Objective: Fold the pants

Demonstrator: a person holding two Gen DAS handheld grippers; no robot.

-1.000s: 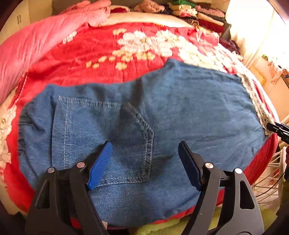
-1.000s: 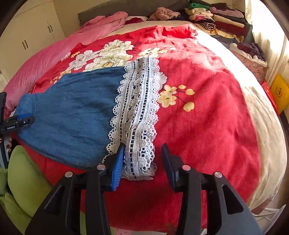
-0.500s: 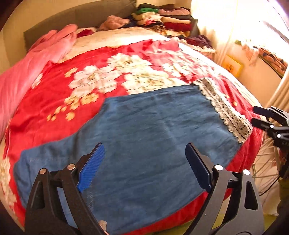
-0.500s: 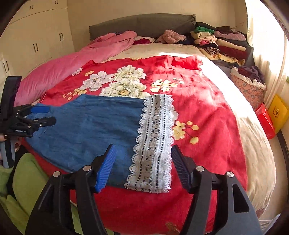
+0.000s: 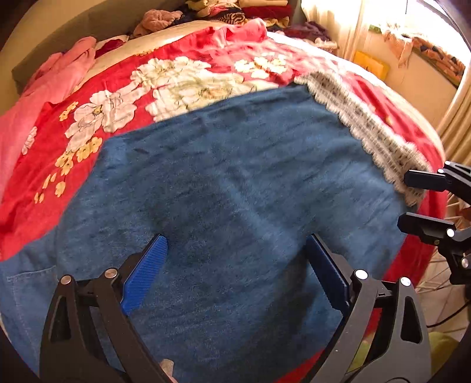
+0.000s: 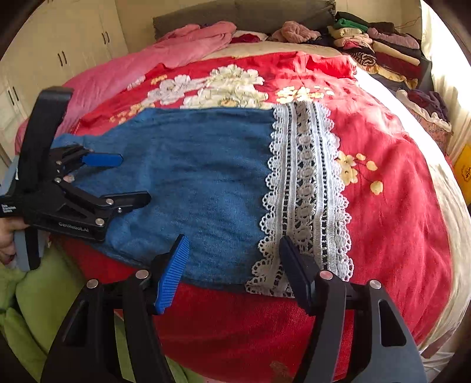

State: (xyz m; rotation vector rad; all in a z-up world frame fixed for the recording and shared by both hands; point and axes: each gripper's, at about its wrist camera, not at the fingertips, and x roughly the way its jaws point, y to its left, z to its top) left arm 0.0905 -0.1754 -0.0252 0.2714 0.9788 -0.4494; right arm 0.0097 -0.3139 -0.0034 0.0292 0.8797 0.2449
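Two hand-held grippers (image 6: pixel 232 265) (image 5: pixel 237 263) above seemingly flat denim pants (image 6: pixel 188 182)

A home bedroom. A bed (image 6: pixel 435 206) with a red floral blanket (image 6: pixel 397 182) and grey headboard (image 6: pixel 250 13) fills the view, beside cream wardrobe doors (image 6: pixel 73 50). Folded clothes (image 6: pixel 382 50) are stacked near a curtained window (image 5: pixel 368 26).

A red floral bedspread (image 6: pixel 391 188) covers the bed, with a pink quilt (image 6: pixel 153 62) and stacked folded clothes (image 6: pixel 382 44) behind.
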